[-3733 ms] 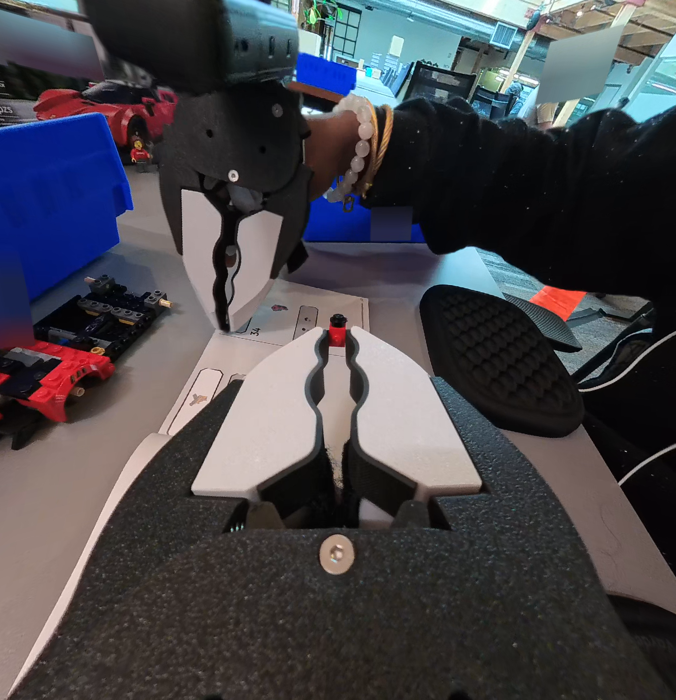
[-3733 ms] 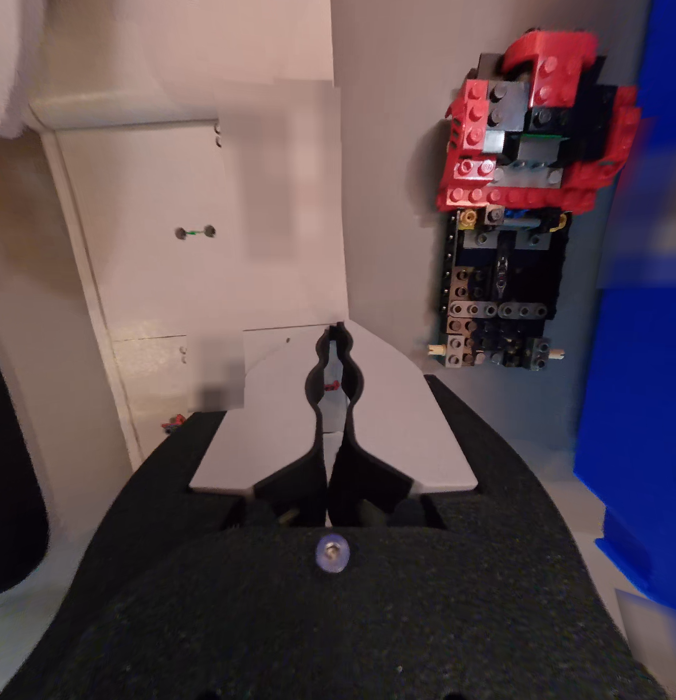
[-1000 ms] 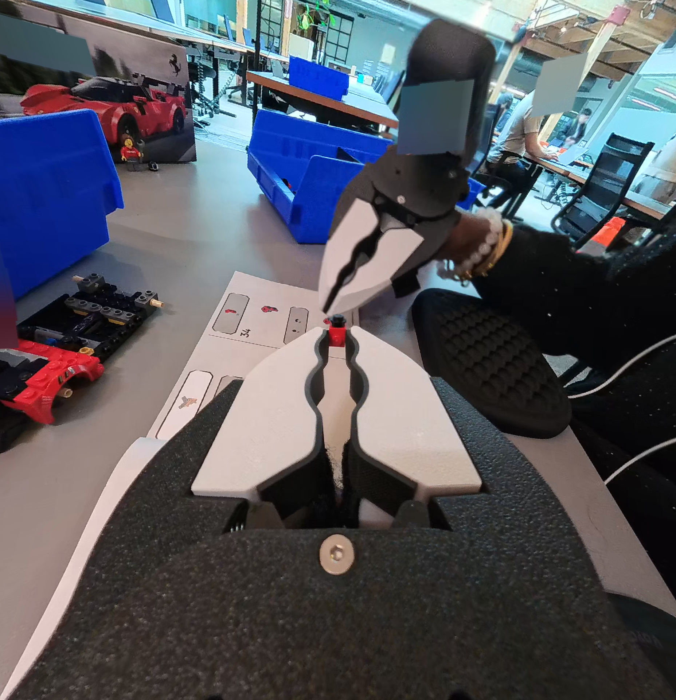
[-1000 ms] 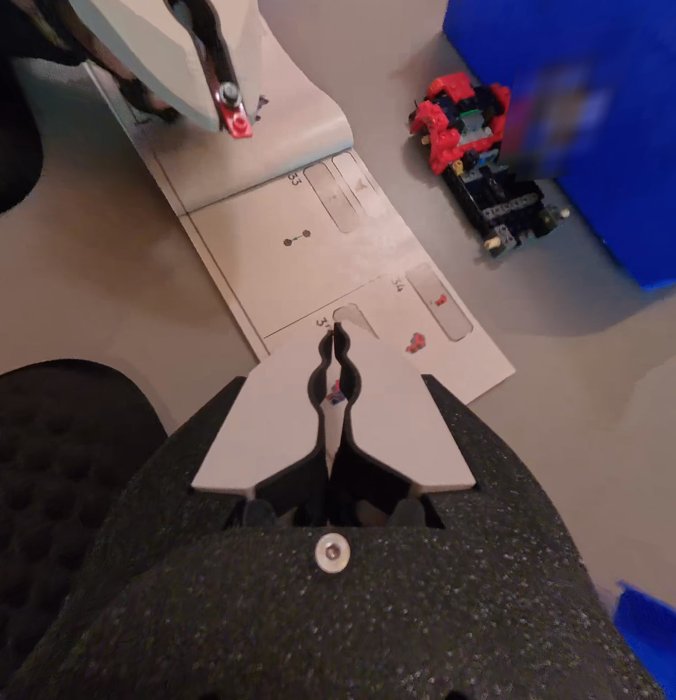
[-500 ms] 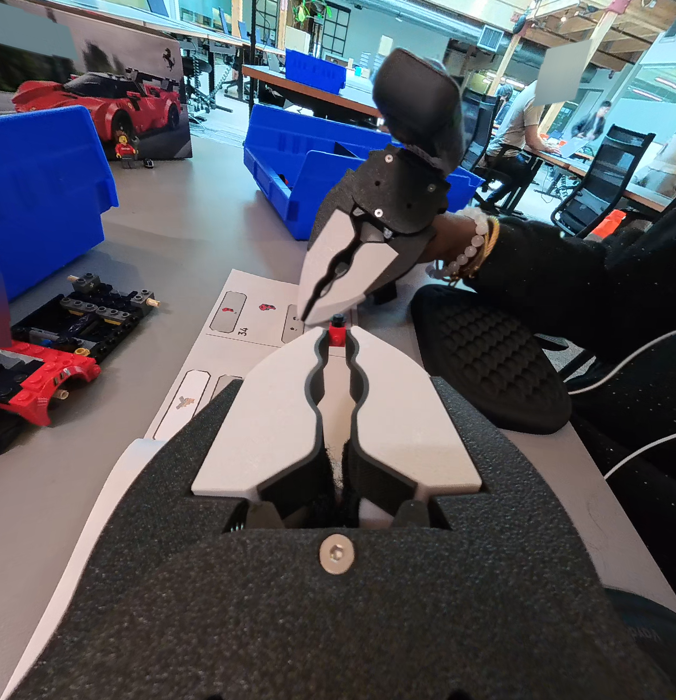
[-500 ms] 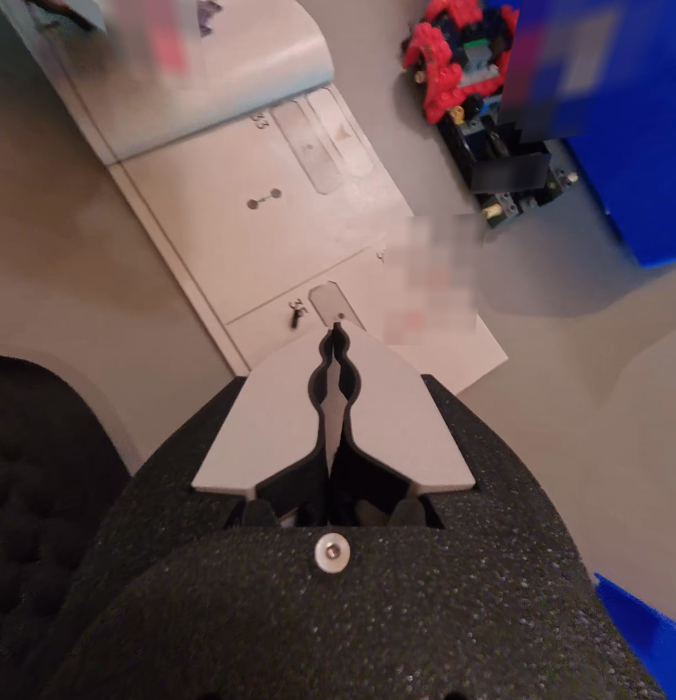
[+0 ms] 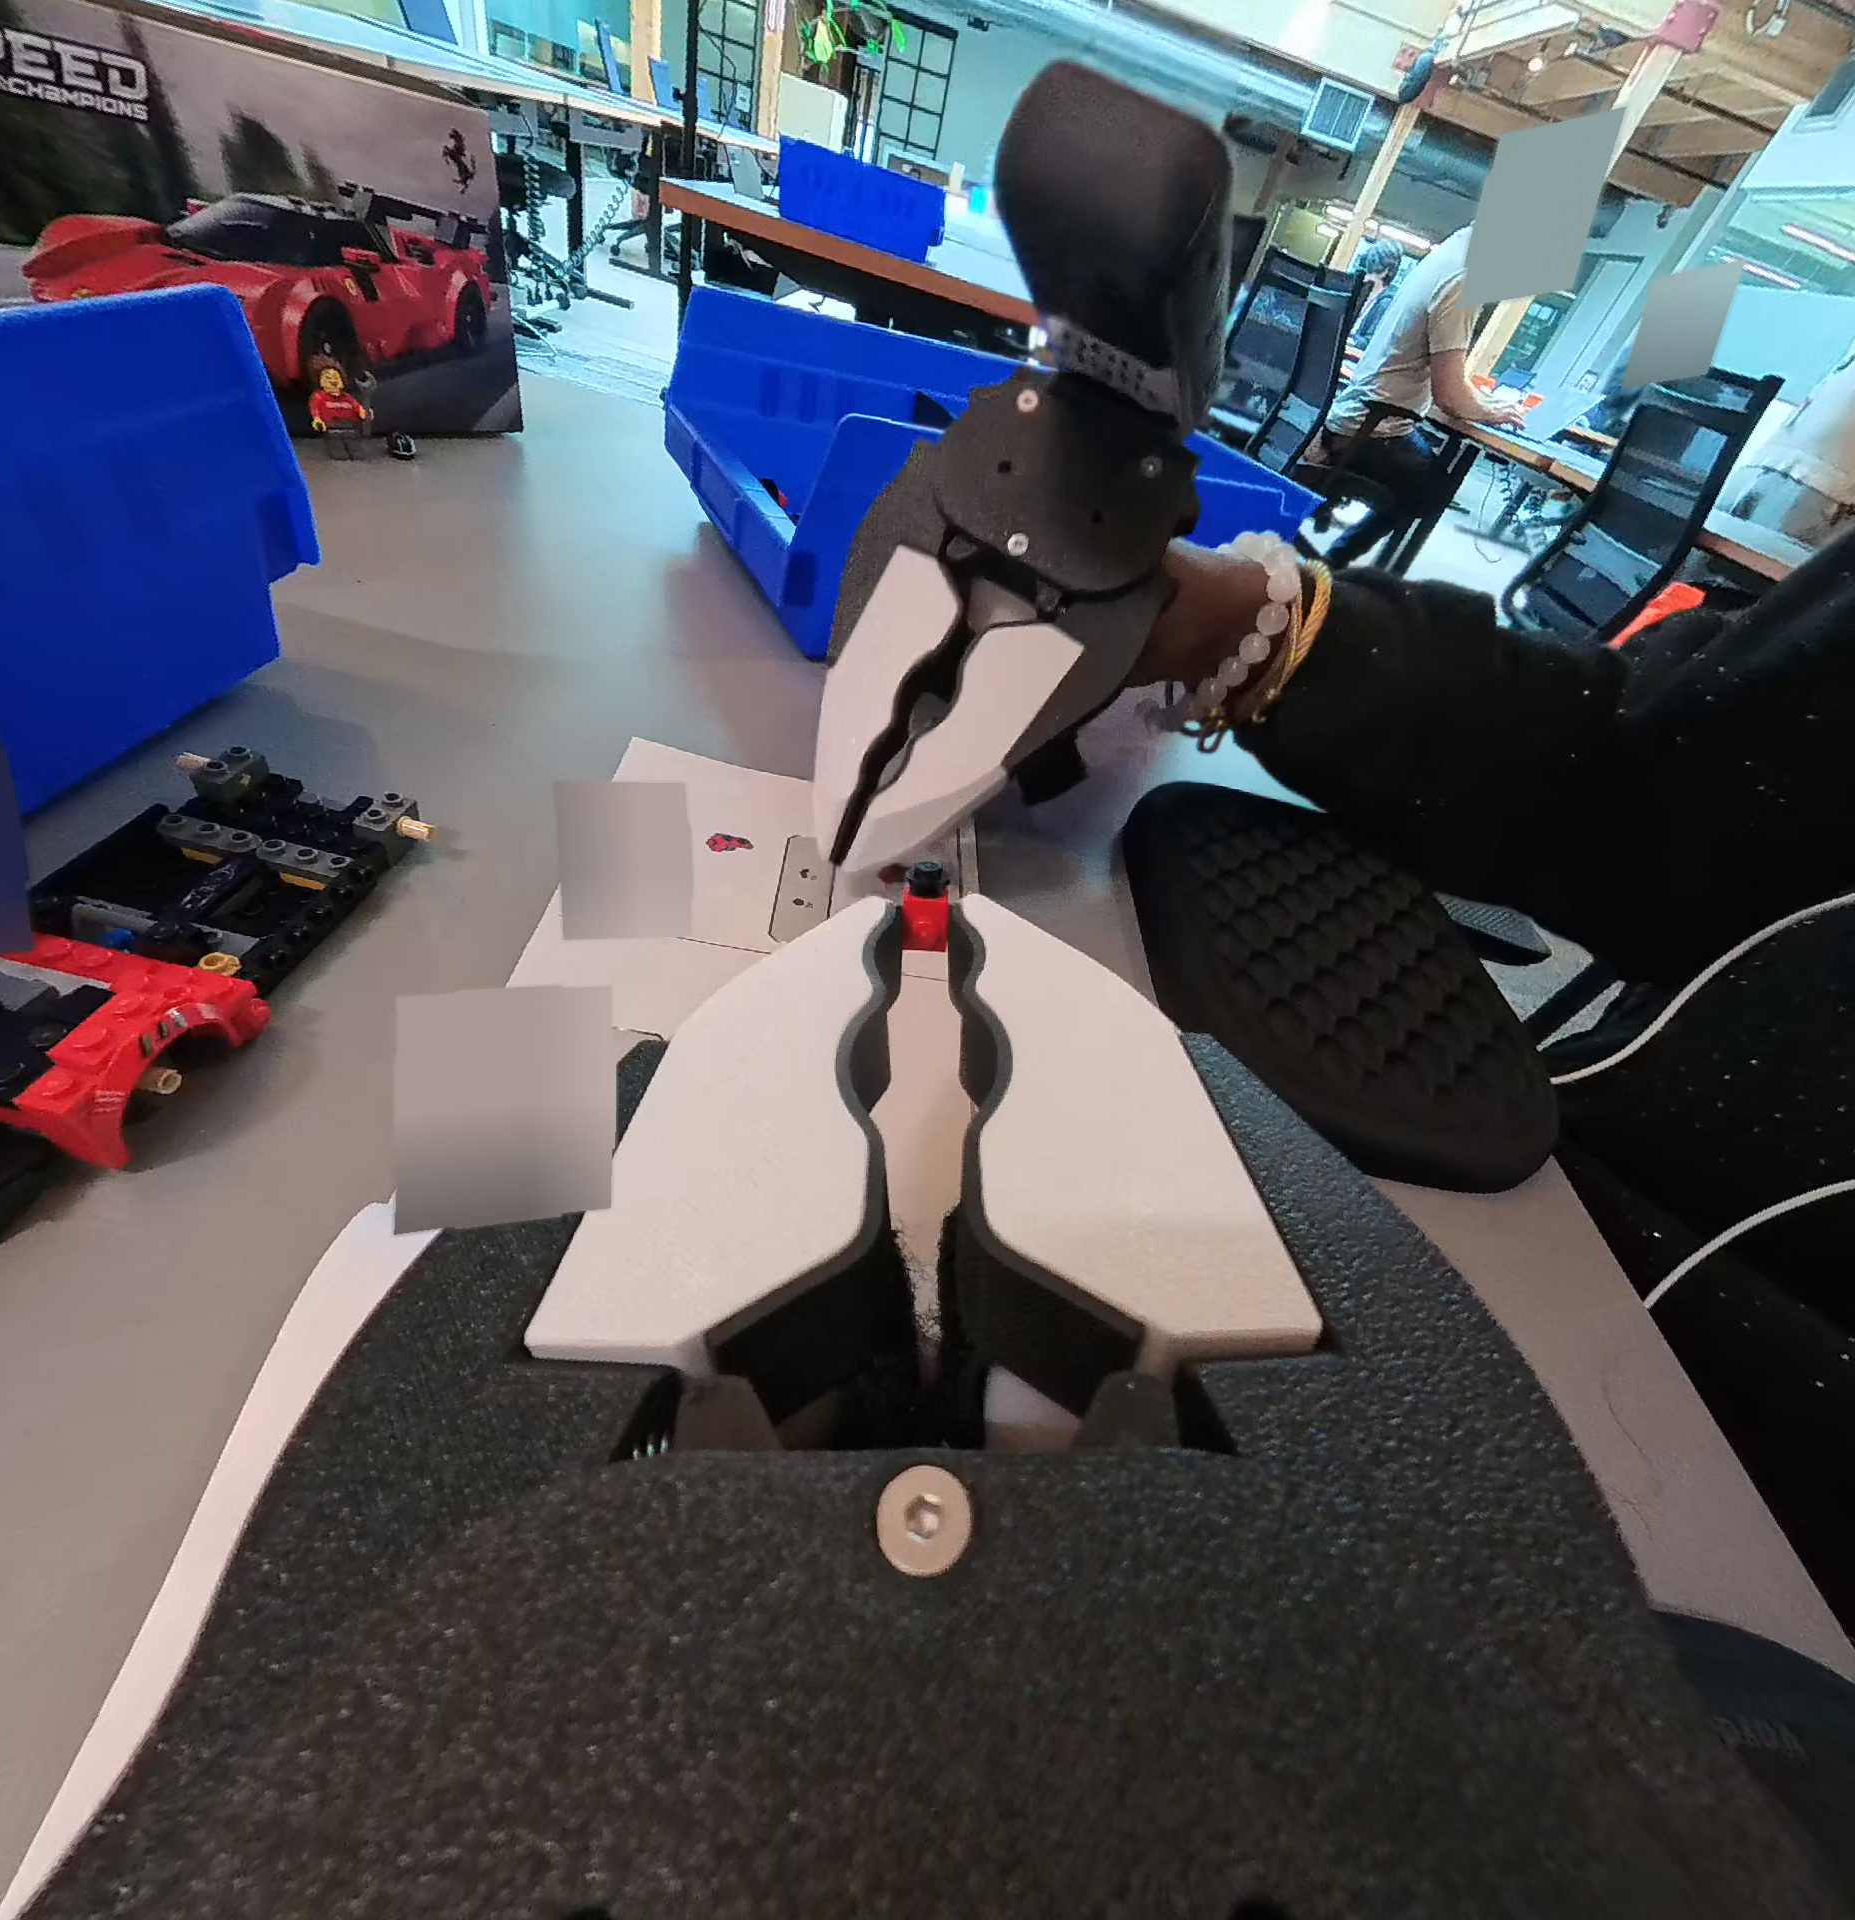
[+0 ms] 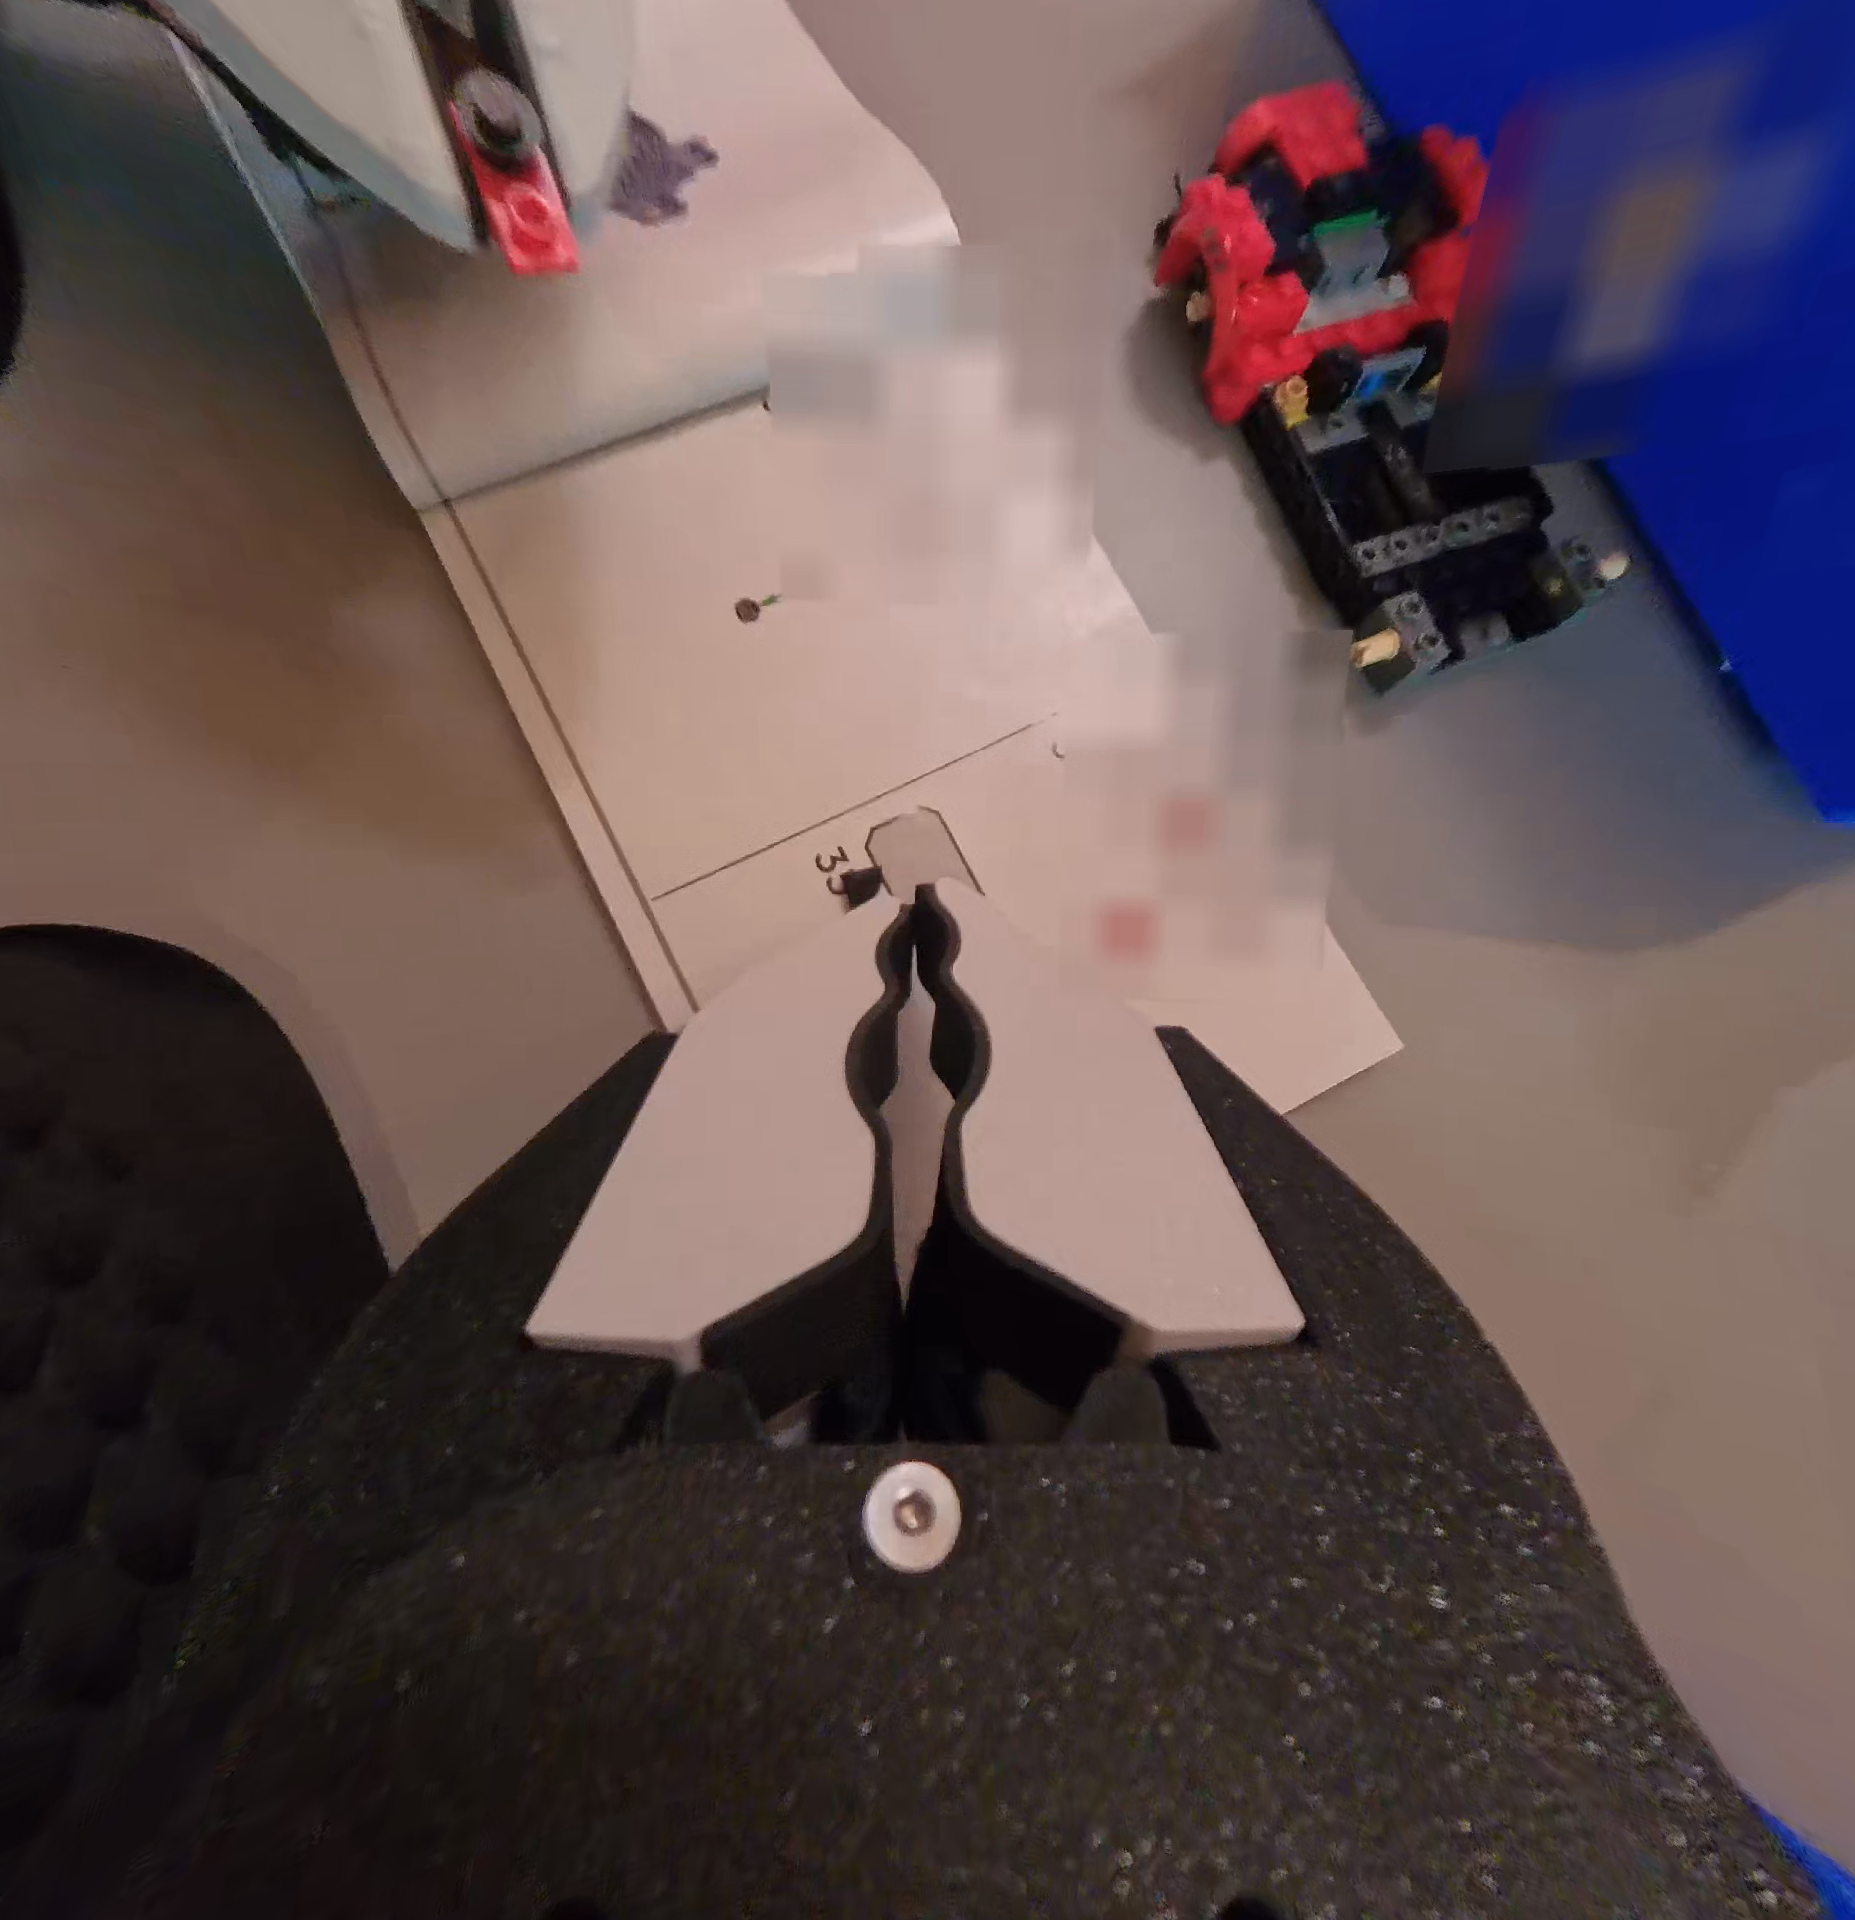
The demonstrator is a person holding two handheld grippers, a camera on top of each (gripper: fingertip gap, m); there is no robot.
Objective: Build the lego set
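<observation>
At centre of the left wrist view, the left gripper [image 7: 924, 914] pinches a small red plate [image 7: 922, 923] between its fingertips, with a black stud [image 7: 927, 875] on top of the plate. Just above it hangs the right gripper [image 7: 850, 847], tilted down to the lower left, its tips pressed together and just beside the plate; whether they touch it I cannot tell. A hand [image 7: 1188, 623] with bead bracelets holds that gripper from the right.

Both tools sit over a white booklet [image 7: 741, 800] lying open on the grey table [image 7: 466, 623]. At left of this frame lies the half-built car [image 7: 144, 935], red at the near end and black at the far end, next to a blue bin [image 7: 112, 520]. A second blue bin [image 7: 798, 447] stands at upper centre, and the set's box [image 7: 279, 229] at upper left.

From the right wrist view, the right gripper [image 8: 918, 914] is closed on nothing, its tips over the booklet [image 8: 694, 675], with a tiny black piece [image 8: 858, 888] on the page just left of them. The left gripper [image 8: 512, 208] shows at upper left with the red plate [image 8: 528, 223]; the car [image 8: 1359, 416] is at upper right.
</observation>
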